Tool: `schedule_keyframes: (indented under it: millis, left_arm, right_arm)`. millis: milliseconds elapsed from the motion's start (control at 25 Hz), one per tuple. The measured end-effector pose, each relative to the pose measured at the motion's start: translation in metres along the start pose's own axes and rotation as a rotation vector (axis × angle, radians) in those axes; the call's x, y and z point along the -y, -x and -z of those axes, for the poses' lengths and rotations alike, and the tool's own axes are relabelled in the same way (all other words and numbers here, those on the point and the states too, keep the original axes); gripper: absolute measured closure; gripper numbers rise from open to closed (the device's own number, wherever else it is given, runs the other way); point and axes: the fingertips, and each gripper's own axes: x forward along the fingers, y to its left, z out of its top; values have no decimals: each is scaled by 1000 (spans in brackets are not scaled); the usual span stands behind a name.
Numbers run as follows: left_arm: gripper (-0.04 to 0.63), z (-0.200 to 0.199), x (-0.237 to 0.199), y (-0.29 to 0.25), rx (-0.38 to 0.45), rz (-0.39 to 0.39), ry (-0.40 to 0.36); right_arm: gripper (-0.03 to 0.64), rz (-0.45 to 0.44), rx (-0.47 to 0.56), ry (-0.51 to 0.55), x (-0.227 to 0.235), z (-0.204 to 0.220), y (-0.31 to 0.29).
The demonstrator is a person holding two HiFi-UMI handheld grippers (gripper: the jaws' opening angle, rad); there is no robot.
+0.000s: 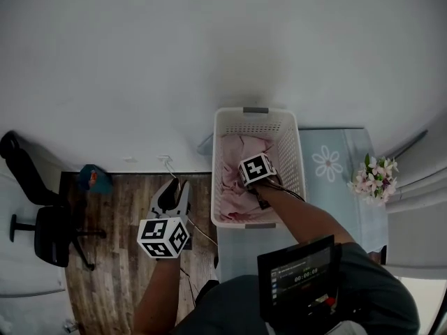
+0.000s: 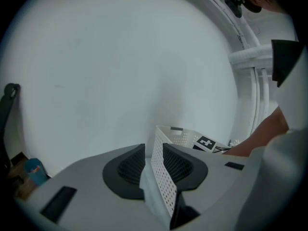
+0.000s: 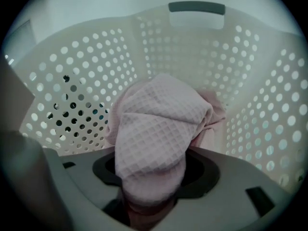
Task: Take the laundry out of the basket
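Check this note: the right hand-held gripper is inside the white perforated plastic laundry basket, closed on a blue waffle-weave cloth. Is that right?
Not quite: the cloth is pink, not blue. The right gripper view shows the right hand-held gripper inside the white perforated plastic laundry basket, closed on a pink waffle-weave cloth.
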Motion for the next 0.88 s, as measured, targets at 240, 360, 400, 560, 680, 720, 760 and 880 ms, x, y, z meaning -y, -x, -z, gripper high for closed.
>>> schedule_keyframes:
  millis: [240,360,400,560,680,720,760,880]
  left_arm:
    - [476,-27,8,24,77,-4,-7]
    - [476,-35,16,31,103,11,-17]
    - [476,-38,19,33,109,17,-18]
    - [476,-49,31,43,139,41,-22]
    - [476,-60,34,53,176,22,-20]
    - [476,-64,34,56,190,10,-17]
    - [476,-68,34,58,201,7,-13]
    - [476,-73,43,62,209,46,0]
  right_arm:
    - [389,-47,121,-41,-3,-12,36]
    - [391,-70,213,-51,-6,-26,64]
    - [391,-75,248,-60,-6,-32,75]
    - [391,-78,390,-75,-7,-53,129]
    - [391,-73,490,-74,-10,-62,172]
    - [391,-69,524,-76,-11,-65,186]
    - [391,-65,558,-83,-11,-67,199]
    - [391,-65,654,-113,-9,-67,240]
